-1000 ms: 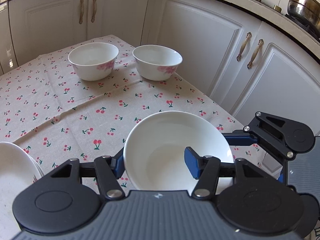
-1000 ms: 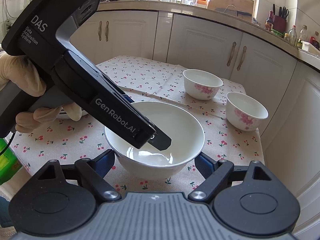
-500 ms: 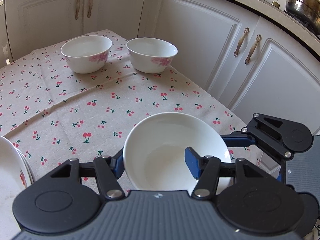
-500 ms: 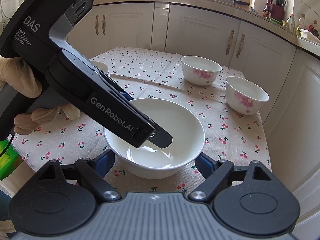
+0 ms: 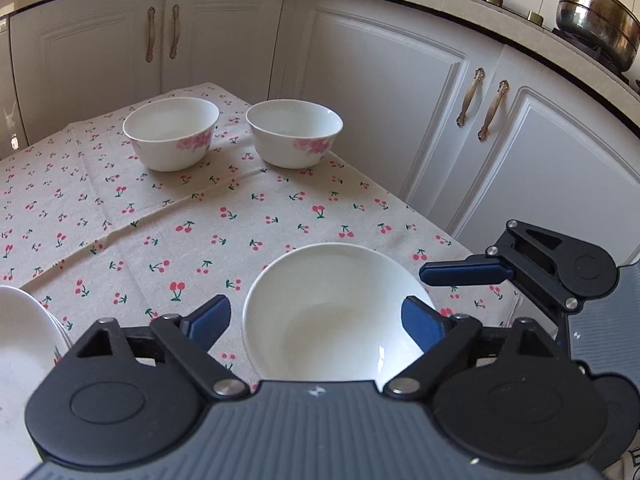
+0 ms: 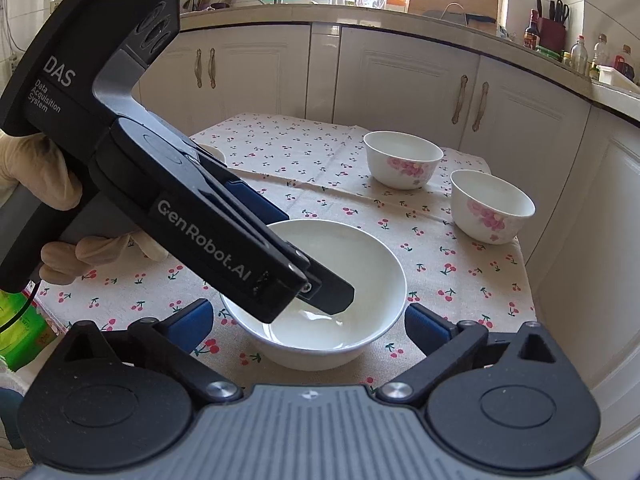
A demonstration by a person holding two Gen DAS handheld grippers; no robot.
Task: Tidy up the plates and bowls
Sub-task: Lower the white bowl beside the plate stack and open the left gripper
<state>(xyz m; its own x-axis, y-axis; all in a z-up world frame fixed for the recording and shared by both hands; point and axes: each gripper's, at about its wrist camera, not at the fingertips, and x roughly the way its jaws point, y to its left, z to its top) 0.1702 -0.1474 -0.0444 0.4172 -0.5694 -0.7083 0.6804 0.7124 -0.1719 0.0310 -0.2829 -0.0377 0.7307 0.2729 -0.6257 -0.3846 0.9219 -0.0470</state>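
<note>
A plain white bowl stands on the cherry-print tablecloth near the table's front corner. My left gripper is open, one finger outside the bowl's left rim and the other over its right inside. In the right wrist view the left gripper reaches down into the bowl. My right gripper is open and empty, its fingers either side of the bowl's near side. Two white bowls with pink flowers stand at the far end of the table. A stack of white plates lies at the left.
White cabinet doors stand close behind and to the right of the table. The table's right edge runs near the flowered bowls. A steel pot sits on the counter. A green object is at the lower left.
My left gripper has opened and let go of the plain white bowl's rim. The bowl now rests on the cloth. The right gripper has stayed open.
</note>
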